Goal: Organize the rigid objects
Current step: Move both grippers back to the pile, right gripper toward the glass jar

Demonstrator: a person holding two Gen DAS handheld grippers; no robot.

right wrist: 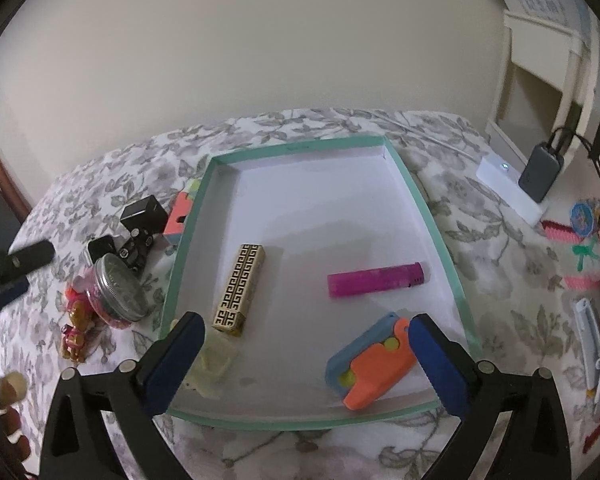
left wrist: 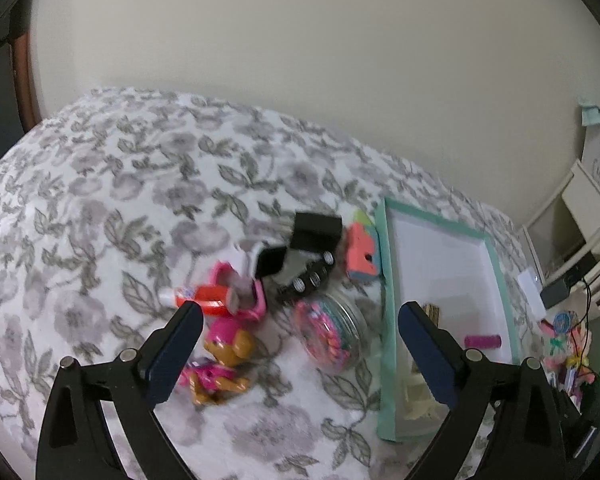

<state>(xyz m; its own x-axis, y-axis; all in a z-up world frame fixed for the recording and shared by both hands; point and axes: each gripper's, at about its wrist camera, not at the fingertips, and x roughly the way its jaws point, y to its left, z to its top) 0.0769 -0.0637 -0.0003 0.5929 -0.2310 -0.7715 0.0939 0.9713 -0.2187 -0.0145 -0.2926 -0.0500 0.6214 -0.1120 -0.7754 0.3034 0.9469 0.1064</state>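
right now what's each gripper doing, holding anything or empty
left gripper: open, nothing between the fingers, above the toys on the bedspread.
right gripper: open, holding nothing, over the tray.

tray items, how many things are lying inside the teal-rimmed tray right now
4 in the tray: gold patterned box on the left, pink tube on the right, orange and blue toy near right, pale yellow piece near left, partly behind the tool finger, which may hide more.
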